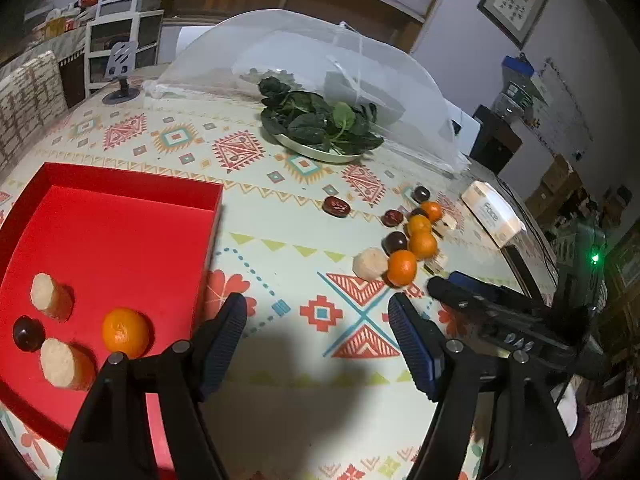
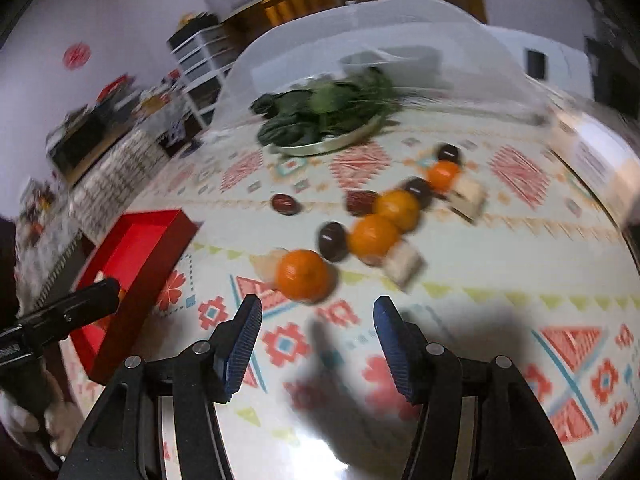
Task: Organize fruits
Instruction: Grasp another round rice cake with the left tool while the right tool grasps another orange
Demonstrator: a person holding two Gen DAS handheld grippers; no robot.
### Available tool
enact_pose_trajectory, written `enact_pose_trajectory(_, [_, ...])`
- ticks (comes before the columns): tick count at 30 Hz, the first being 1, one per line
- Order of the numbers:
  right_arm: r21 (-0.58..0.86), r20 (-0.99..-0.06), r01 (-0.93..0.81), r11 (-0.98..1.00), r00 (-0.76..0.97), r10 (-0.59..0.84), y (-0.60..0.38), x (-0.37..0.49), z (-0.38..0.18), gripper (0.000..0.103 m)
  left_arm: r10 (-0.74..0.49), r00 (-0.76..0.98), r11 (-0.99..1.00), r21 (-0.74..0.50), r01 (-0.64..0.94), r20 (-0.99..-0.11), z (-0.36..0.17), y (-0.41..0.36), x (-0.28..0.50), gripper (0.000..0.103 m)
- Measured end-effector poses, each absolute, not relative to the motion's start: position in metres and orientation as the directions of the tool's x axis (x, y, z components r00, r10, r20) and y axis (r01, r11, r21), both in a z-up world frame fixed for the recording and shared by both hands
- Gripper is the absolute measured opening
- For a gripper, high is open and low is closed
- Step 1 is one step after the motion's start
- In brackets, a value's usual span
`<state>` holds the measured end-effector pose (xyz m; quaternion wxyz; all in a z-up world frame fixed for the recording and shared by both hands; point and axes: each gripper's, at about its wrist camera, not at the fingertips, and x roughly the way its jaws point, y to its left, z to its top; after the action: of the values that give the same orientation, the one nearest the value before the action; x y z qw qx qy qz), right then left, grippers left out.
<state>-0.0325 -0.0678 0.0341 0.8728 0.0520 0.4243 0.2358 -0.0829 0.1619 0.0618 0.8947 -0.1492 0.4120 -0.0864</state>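
A red tray (image 1: 120, 184) lies at the left, holding an orange (image 1: 125, 333), a dark plum (image 1: 27, 333) and two pale round slices (image 1: 51, 295). My left gripper (image 1: 316, 340) is open and empty, just right of the tray. A row of oranges (image 1: 401, 267), dark plums (image 1: 395, 242), red dates (image 1: 336, 207) and pale chunks (image 1: 370, 265) lies on the patterned tablecloth. In the right wrist view my right gripper (image 2: 318, 344) is open and empty, just short of the nearest orange (image 2: 303, 275). The tray (image 2: 132, 264) shows at the left there.
A plate of green leaves (image 1: 320, 124) sits under a raised mesh food cover (image 1: 304, 60) at the back. A white box (image 1: 494, 213) lies near the table's right edge. A phone stand (image 1: 120, 76) stands at the far left.
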Motion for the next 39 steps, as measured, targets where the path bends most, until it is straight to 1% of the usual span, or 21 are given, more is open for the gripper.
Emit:
enact_pose_trajectory(3, [0.249,-0.727,-0.396,0.884,0.527,0.44,-0.049,-0.021,0.029,0.062,-0.267,0.647,0.941,-0.339,0.015,-0.714,0.061,0.167,-0.078,0.073])
enact_pose_trajectory(6, [0.263,-0.734,-0.387,0.884,0.514,0.444,-0.043,-0.009,0.021,0.062,-0.269,0.644,0.936,-0.351,0.001,-0.716,0.058,0.17,-0.072,0.073])
enact_pose_trajectory(7, [0.276,-0.736,-0.383,0.881,0.506,0.45,-0.043,-0.006,0.018,0.061,-0.272,0.641,0.935,-0.354,0.0,-0.718,0.057,0.17,-0.07,0.073])
enact_pose_trajectory(9, [0.306,-0.74,-0.374,0.875,0.485,0.466,-0.045,-0.002,0.011,0.049,-0.272,0.636,0.935,-0.355,-0.004,-0.722,0.054,0.169,-0.067,0.073])
enact_pose_trajectory(10, [0.324,-0.742,-0.37,0.871,0.472,0.477,-0.046,0.0,0.009,0.039,-0.274,0.632,0.934,-0.356,-0.004,-0.725,0.052,0.167,-0.065,0.073])
enact_pose_trajectory(17, [0.402,-0.7,-0.32,0.858,0.496,0.514,-0.073,-0.006,0.014,0.039,-0.292,0.599,0.942,-0.332,0.046,-0.746,0.043,0.141,-0.051,0.073])
enact_pose_trajectory(21, [0.4,-0.677,-0.306,0.864,0.537,0.503,-0.092,-0.021,0.024,0.039,-0.294,0.569,0.952,-0.292,0.097,-0.768,0.033,0.112,-0.035,0.073])
enact_pose_trajectory(24, [0.412,-0.667,-0.294,0.863,0.547,0.505,-0.106,-0.027,0.028,0.039,-0.281,0.56,0.959,-0.244,0.142,-0.779,0.025,0.089,-0.022,0.073])
enact_pose_trajectory(28, [0.422,-0.669,-0.279,0.863,0.547,0.504,-0.119,-0.029,0.027,0.039,-0.23,0.558,0.971,-0.15,0.186,-0.798,0.014,0.061,-0.002,0.073])
enact_pose_trajectory(31, [0.429,-0.669,-0.278,0.86,0.541,0.509,-0.124,-0.03,0.027,0.039,-0.207,0.547,0.974,-0.122,0.189,-0.811,0.006,0.053,0.006,0.072])
enact_pose_trajectory(33, [0.429,-0.667,-0.281,0.859,0.543,0.51,-0.126,-0.032,0.028,0.039,-0.18,0.563,0.978,-0.088,0.187,-0.807,0.006,0.051,0.004,0.061])
enact_pose_trajectory(35, [0.43,-0.663,-0.284,0.857,0.545,0.514,-0.127,-0.033,0.029,0.039,-0.158,0.574,0.981,-0.059,0.187,-0.804,0.007,0.05,0.003,0.03])
enact_pose_trajectory(39, [0.432,-0.66,-0.289,0.855,0.545,0.517,-0.125,-0.035,0.03,0.039,-0.157,0.581,0.983,-0.067,0.173,-0.798,0.008,0.055,0.0,0.03])
